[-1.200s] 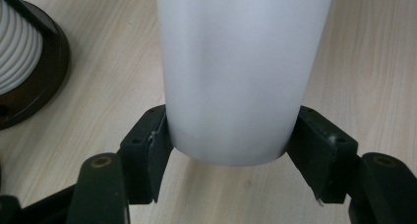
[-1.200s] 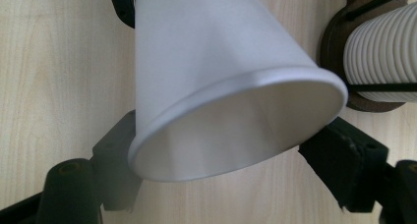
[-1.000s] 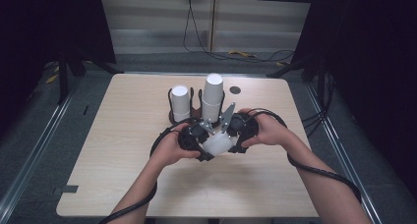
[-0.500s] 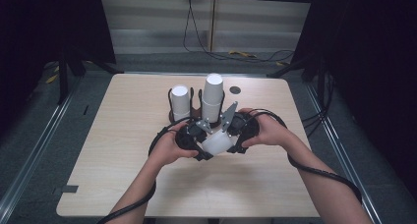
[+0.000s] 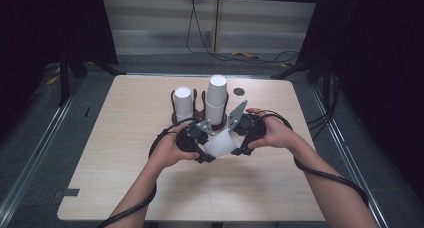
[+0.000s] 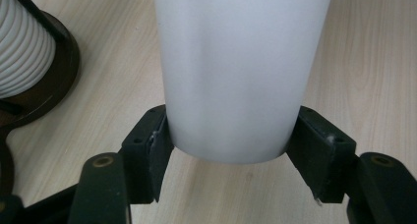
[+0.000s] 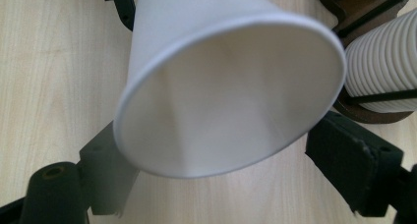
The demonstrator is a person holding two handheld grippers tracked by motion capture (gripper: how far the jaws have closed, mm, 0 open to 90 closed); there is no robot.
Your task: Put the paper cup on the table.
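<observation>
High view: my two hand-held grippers meet over the bench (image 5: 125, 188) with one white paper cup (image 5: 220, 144) between them.
Behind it, two cup stacks stand in a dark holder (image 5: 200, 100). My left hand-held gripper (image 6: 228, 145) pinches the cup's base end, pads pressed against its wall. My right hand-held gripper (image 7: 221, 165) has just been opening; its jaws stand spread either side of the cup's rim, the one pad in clear sight standing apart from it.

Cup (image 5: 220, 144) between both grippers, in front of two cup stacks (image 5: 216, 100) on table (image 5: 125, 138).
</observation>
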